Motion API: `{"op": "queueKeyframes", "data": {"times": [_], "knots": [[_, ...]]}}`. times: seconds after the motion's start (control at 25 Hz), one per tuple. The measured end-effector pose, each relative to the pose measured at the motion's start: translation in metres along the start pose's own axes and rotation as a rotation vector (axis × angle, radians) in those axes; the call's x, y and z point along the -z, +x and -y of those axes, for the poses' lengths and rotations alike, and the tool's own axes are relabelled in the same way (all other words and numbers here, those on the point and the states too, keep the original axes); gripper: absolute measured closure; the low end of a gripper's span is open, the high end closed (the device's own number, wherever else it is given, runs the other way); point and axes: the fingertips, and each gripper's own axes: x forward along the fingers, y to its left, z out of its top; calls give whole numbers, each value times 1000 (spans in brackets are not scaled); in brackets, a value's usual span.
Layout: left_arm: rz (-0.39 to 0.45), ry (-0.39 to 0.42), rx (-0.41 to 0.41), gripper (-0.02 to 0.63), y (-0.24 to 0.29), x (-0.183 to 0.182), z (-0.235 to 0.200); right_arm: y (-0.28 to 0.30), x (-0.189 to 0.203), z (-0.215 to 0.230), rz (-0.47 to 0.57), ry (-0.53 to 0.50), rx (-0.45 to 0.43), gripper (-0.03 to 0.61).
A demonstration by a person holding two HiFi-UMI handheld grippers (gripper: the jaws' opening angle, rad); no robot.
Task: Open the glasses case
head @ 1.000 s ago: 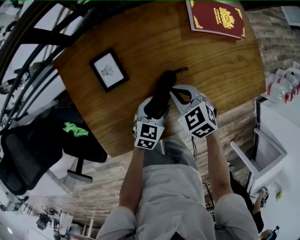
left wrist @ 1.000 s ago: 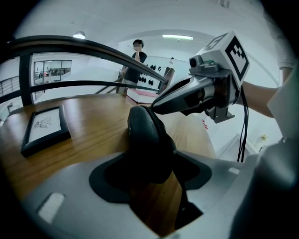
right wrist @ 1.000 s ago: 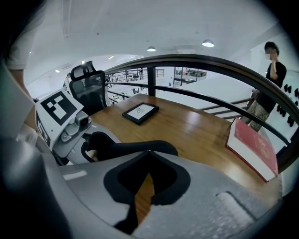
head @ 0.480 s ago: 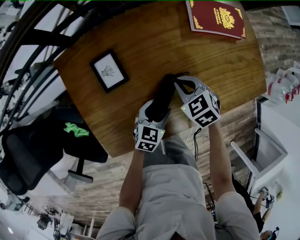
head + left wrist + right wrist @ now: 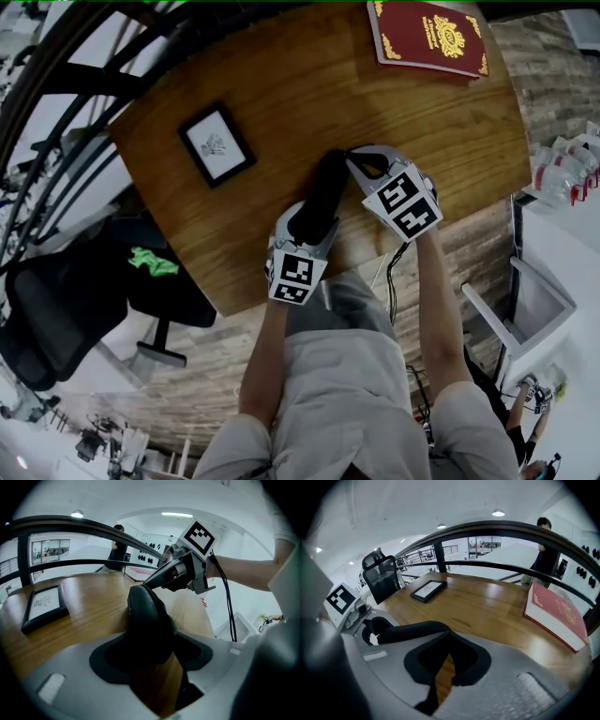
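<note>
A black glasses case [image 5: 321, 187] lies lengthwise on the wooden table [image 5: 281, 84], near its front edge. My left gripper [image 5: 307, 223] is shut on the case's near end, its jaws standing wide around the body [image 5: 147, 618]. My right gripper [image 5: 352, 159] is shut, and its tips sit against the case's far end [image 5: 412, 631]. In the left gripper view the right gripper [image 5: 149, 581] comes in from the right onto the top of the case. Whether anything thin is pinched between its pads is hidden.
A small framed picture [image 5: 217, 142] lies left of the case and a red book [image 5: 429, 37] at the table's far right corner. A black railing [image 5: 497, 527] curves behind the table. A black office chair [image 5: 56, 300] stands at left, a white chair [image 5: 525, 309] at right.
My right gripper has slid away from me along the case's right side to its far end and rolled a little. The left gripper and the case have stayed put.
</note>
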Motion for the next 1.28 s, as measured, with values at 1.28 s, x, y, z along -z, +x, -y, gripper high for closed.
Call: {"op": "queueKeyframes", "data": {"times": [1.28], "knots": [[84,-41,-87,276,-33,-48,-30,-16,2,-31,189,141,66,425]]}}
